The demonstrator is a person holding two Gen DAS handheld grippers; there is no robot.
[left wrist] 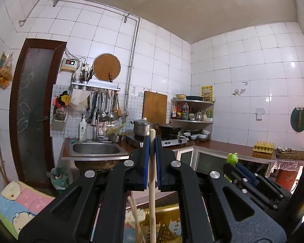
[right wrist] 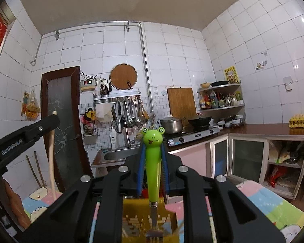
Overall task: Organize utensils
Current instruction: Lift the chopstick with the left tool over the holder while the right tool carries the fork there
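My left gripper (left wrist: pixel 152 141) is shut on a pale wooden stick-like utensil (left wrist: pixel 152 182) that stands upright between the blue pads, its round top just above the fingertips. It also shows in the right wrist view (right wrist: pixel 51 151), at the left. My right gripper (right wrist: pixel 153 143) is shut on a fork with a green frog-head handle (right wrist: pixel 153 162); the metal tines (right wrist: pixel 154 235) hang down over a yellow box (right wrist: pixel 131 220). The frog fork's head shows in the left wrist view (left wrist: pixel 232 158), at the right. Both grippers are held up in the air.
A colourful cartoon play mat (right wrist: pixel 273 208) lies below. The kitchen counter (left wrist: pixel 233 146) runs along the far wall with a steel sink (left wrist: pixel 95 148), a gas stove (left wrist: pixel 172 140), a pot and a wok. Utensils hang on a wall rack (left wrist: pixel 103 105). An egg tray (left wrist: pixel 263 146) sits on the counter.
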